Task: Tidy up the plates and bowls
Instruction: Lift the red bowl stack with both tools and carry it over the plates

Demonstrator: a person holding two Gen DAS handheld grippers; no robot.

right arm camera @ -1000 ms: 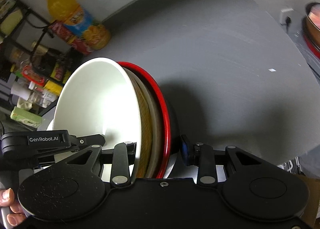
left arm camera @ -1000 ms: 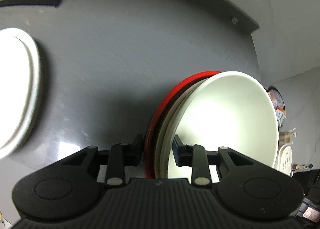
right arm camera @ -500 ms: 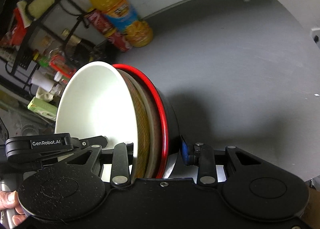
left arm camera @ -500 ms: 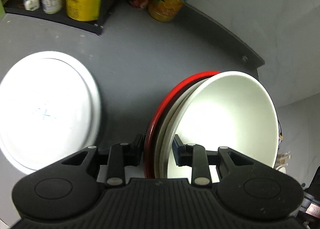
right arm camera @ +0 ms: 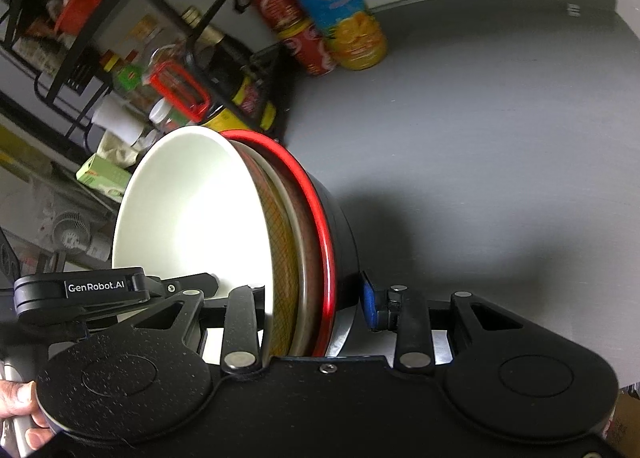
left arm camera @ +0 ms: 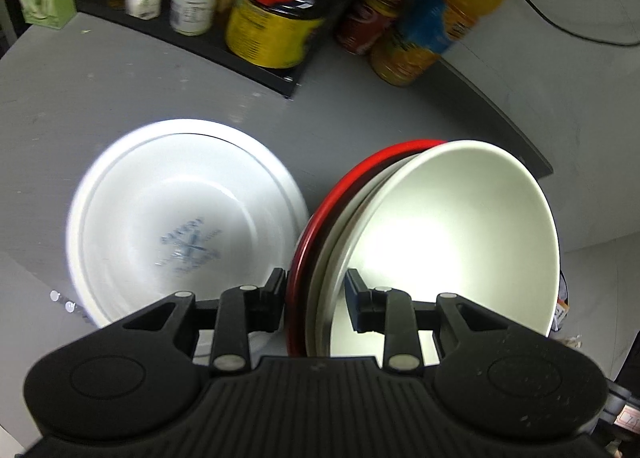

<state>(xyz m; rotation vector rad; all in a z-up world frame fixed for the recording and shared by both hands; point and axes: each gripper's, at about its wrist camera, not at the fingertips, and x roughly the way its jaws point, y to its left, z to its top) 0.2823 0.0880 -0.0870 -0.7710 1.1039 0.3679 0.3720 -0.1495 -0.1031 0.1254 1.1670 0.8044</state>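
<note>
Item: stack of nested bowls point(left arm camera: 440, 242), cream bowl innermost and red-rimmed black bowl outermost, carried on edge above the grey counter point(left arm camera: 120, 97), just beside the white plates point(left arm camera: 184, 217) lying flat there. Left claw point(left arm camera: 316, 298) and right claw point(right arm camera: 316, 298) are each clamped across the stack's rims from opposite sides. Step in hand, by my judgement: transport; next move calls for levelling the stack and lowering both claws together onto clear counter or the plates.
</note>
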